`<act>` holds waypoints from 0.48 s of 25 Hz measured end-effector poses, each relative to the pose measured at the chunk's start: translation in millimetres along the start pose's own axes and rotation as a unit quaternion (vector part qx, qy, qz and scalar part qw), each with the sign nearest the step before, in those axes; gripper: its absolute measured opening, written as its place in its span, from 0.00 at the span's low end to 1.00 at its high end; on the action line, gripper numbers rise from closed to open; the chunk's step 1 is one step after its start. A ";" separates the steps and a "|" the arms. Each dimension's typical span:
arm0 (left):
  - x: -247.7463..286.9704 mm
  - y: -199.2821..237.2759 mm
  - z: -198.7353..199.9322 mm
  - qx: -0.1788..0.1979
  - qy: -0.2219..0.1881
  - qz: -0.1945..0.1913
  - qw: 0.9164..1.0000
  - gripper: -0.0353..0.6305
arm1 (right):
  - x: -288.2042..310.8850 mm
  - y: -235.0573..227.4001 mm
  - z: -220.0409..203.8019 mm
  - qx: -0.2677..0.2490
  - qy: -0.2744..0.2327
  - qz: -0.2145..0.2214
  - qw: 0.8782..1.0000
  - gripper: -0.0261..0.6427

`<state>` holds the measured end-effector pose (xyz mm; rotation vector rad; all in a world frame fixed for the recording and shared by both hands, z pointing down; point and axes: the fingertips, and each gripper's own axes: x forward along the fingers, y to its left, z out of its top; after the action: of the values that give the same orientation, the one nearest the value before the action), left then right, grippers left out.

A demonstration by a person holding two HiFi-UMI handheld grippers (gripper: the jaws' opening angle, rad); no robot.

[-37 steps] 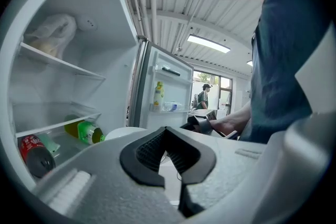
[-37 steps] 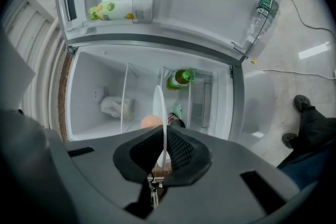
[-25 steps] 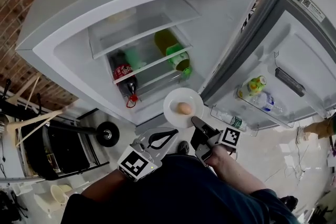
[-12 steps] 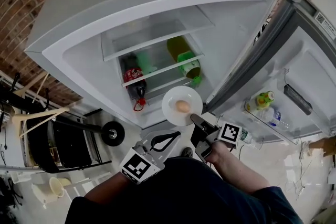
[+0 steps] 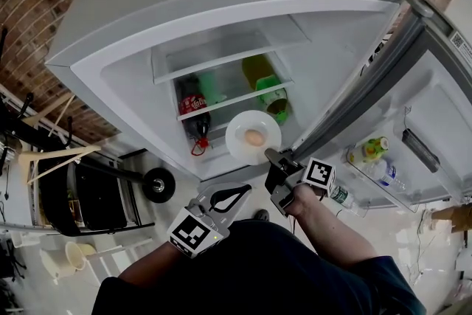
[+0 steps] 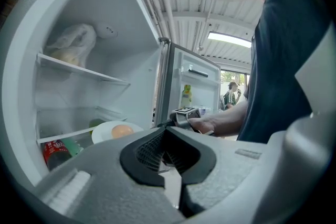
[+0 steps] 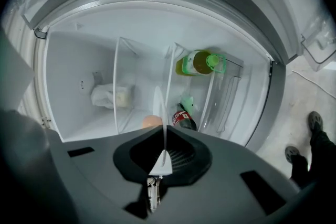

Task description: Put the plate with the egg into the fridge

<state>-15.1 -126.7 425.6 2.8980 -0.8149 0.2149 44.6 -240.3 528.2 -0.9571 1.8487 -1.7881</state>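
A white plate (image 5: 253, 126) with a brown egg (image 5: 254, 136) on it hangs level in front of the open fridge (image 5: 221, 4), by its lower shelves. My right gripper (image 5: 269, 156) is shut on the plate's near rim. In the right gripper view the plate (image 7: 160, 107) shows edge-on between the pads, with the egg (image 7: 151, 121) just left of it, and the gripper (image 7: 164, 132) points into the fridge. From the left gripper view I also see the plate (image 6: 102, 134) and egg (image 6: 122, 130). My left gripper (image 5: 243, 189) hangs back near the person's body, shut on nothing.
Inside are a cola bottle (image 5: 193, 111), a yellow-green bottle (image 5: 267, 81) and a white bag (image 7: 110, 96) on an upper shelf. The open door (image 5: 413, 107) at the right holds bottles (image 5: 369, 151). A dark cart with a wheel (image 5: 156, 184) stands at the left.
The right gripper has carried the plate with the egg closer to the fridge opening. The left gripper has stayed about where it was.
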 end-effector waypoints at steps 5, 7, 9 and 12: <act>-2.5 4.8 -1.6 -0.003 0.001 0.007 1.000 0.06 | 15.9 4.5 10.4 0.008 -0.008 0.011 1.000 0.07; -2.8 5.7 -2.1 -0.004 0.001 0.008 1.000 0.06 | 22.4 7.6 15.0 0.008 -0.012 0.011 1.000 0.07; -3.4 7.0 -2.9 -0.005 0.001 0.009 1.000 0.06 | 29.3 9.9 20.6 0.011 -0.017 0.015 1.000 0.07; -4.4 9.9 -3.5 -0.007 0.000 0.013 1.000 0.06 | 39.0 10.3 29.3 0.013 -0.023 0.009 1.000 0.07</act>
<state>-24.4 -132.3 429.1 2.8752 -0.8494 0.2114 36.1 -289.0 521.9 -0.9611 1.7964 -1.7591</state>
